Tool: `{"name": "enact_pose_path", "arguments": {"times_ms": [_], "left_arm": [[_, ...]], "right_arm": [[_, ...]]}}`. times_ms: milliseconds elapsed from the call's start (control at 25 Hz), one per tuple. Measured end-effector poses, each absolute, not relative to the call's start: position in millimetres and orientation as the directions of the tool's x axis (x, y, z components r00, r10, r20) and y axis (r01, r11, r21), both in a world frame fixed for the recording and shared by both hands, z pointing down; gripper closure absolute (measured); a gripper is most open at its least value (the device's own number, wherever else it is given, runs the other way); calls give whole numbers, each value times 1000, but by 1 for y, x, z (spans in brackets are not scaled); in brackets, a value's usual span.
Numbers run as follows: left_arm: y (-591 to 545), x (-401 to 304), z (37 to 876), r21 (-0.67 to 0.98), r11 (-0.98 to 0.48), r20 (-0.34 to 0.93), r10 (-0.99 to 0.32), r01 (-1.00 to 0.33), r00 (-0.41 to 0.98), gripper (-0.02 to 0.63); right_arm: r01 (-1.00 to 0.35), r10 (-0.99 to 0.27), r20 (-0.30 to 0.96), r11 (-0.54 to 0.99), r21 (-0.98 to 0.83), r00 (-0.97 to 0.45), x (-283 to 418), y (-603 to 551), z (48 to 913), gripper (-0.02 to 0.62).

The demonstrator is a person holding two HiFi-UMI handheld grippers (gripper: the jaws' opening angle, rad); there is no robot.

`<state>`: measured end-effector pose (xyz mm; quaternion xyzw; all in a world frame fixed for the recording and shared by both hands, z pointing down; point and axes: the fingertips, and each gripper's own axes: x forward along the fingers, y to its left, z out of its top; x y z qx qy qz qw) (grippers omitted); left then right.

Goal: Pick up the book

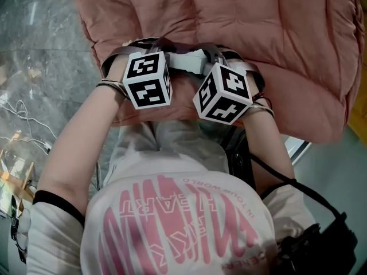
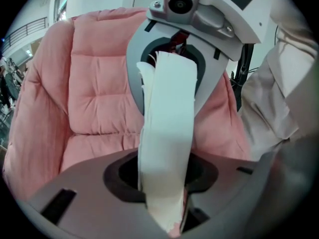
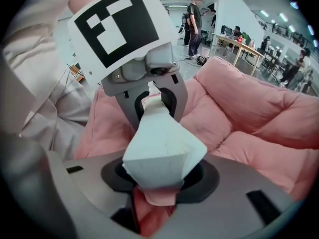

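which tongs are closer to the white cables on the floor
Left. The left tongs are toward the cables, the right tongs beyond them, both gripping the book.

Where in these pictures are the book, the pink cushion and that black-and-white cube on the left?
book (image 2: 167, 128): left gripper view, on its white edge.
pink cushion (image 1: 275, 33): head view, on the quilted top.
left marker cube (image 1: 150, 92): head view, on a patterned face.
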<state>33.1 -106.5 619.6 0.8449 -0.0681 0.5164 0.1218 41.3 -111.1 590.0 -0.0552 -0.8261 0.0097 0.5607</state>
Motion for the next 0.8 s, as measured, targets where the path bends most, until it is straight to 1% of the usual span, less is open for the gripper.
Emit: {"name": "enact_pose_path", "arguments": {"times_ms": [240,520,800], "left_arm": [[-107,28,577,74,-961,878,-65,-267,475,433],[-114,3,531,-28,-958,862,-168,-285,479,433],[-131,-28,447,-217,-928,808,-345,-303,477,433]], "right_arm": [[95,65,931,995,-33,-360,35,-111,548,407],[116,-16,937,991,60,-350,9,-115,501,407],[120,-169,908,966,231,-383,-23,-128,418,407]]}}
